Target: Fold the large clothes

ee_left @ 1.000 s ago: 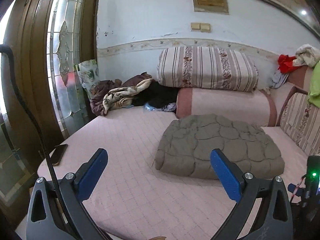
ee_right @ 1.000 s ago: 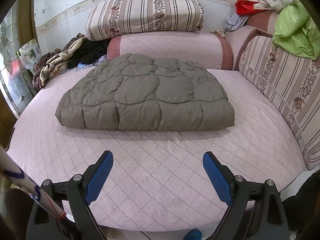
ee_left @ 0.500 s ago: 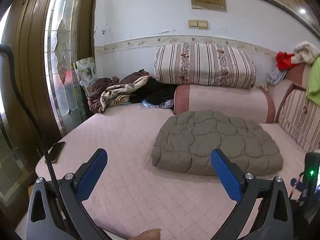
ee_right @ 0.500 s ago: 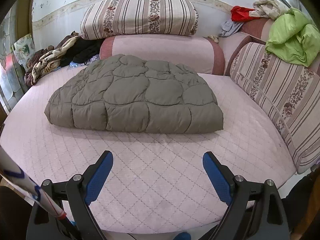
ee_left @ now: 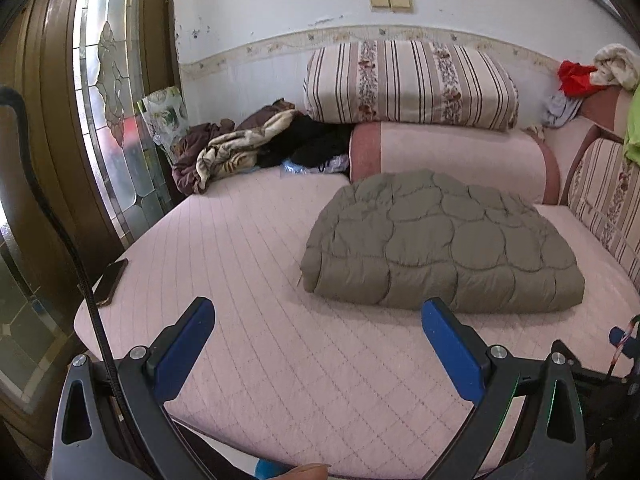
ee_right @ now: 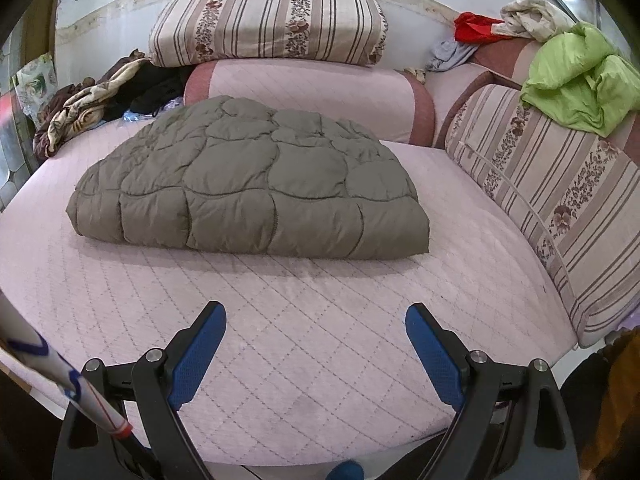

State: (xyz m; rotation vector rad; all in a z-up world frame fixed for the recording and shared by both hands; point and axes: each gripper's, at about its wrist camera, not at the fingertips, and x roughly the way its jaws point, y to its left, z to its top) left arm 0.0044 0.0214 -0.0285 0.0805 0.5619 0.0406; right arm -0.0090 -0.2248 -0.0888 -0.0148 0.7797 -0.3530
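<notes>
A grey-brown quilted padded garment [ee_left: 440,240] lies folded into a thick bundle on the pink quilted bed [ee_left: 248,280]. It also shows in the right wrist view [ee_right: 248,184], in the middle of the bed [ee_right: 312,320]. My left gripper [ee_left: 318,316] is open and empty, held above the bed's front edge, to the left of and in front of the bundle. My right gripper [ee_right: 316,320] is open and empty, in front of the bundle's near edge, apart from it.
Striped pillow [ee_left: 408,84] on a pink bolster [ee_left: 452,152] at the back. Heap of clothes [ee_left: 240,148] at back left. A phone [ee_left: 110,280] lies at the bed's left edge. Striped cushion [ee_right: 560,208] and green cloth [ee_right: 580,80] on the right.
Both grippers have drawn back slightly and shifted; the bundle sits a little further right in the left view and further left in the right view. The bundle itself has not moved.
</notes>
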